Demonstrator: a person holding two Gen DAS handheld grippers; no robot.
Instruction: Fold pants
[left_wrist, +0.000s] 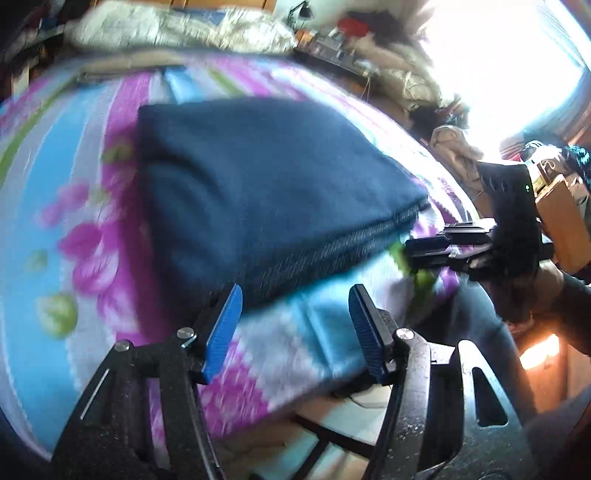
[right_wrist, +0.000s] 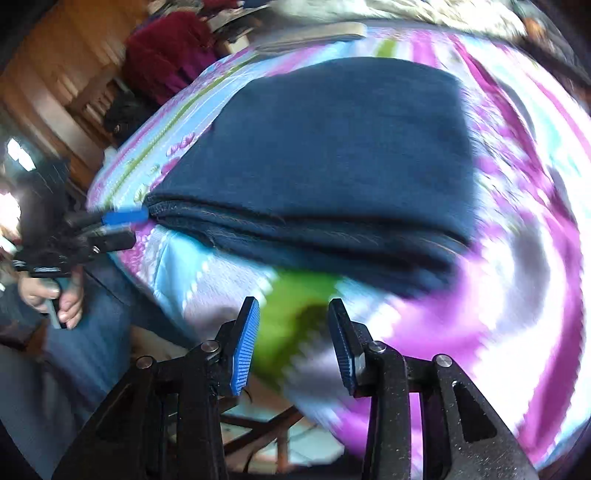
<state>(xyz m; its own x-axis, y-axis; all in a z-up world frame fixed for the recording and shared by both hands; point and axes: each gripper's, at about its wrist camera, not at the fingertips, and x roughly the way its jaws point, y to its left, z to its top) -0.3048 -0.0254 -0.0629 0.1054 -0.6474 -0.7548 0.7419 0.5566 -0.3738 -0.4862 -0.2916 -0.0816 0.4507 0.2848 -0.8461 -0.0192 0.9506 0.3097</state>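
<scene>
My dark navy denim pants (left_wrist: 266, 184) lie folded into a thick rectangular stack on the flowered pink, blue and white bedspread (left_wrist: 74, 221), near its front edge. My left gripper (left_wrist: 295, 328) hangs just short of the stack's near hem, its 2 blue-padded fingers (left_wrist: 223, 332) spread apart on nothing. My right gripper (right_wrist: 291, 343) sits off the other near corner, fingers parted too, empty.
</scene>
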